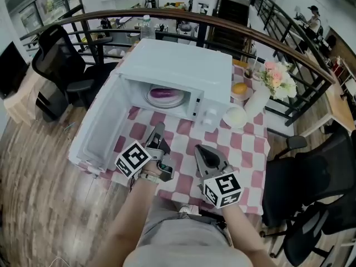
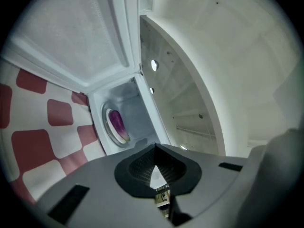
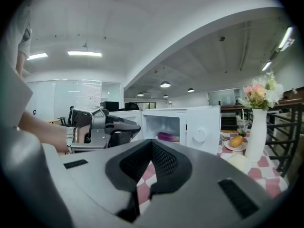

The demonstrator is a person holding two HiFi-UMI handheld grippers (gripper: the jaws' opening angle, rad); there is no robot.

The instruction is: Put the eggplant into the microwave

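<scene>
Inside the open microwave (image 1: 178, 65), the eggplant (image 1: 162, 93) lies on the turntable (image 1: 167, 105); left gripper (image 1: 158, 130) and right gripper (image 1: 201, 152) outside are clenched empty.

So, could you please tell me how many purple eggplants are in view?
1. The purple eggplant lies on the round white plate inside the open white microwave; others could be hidden behind it.
</scene>
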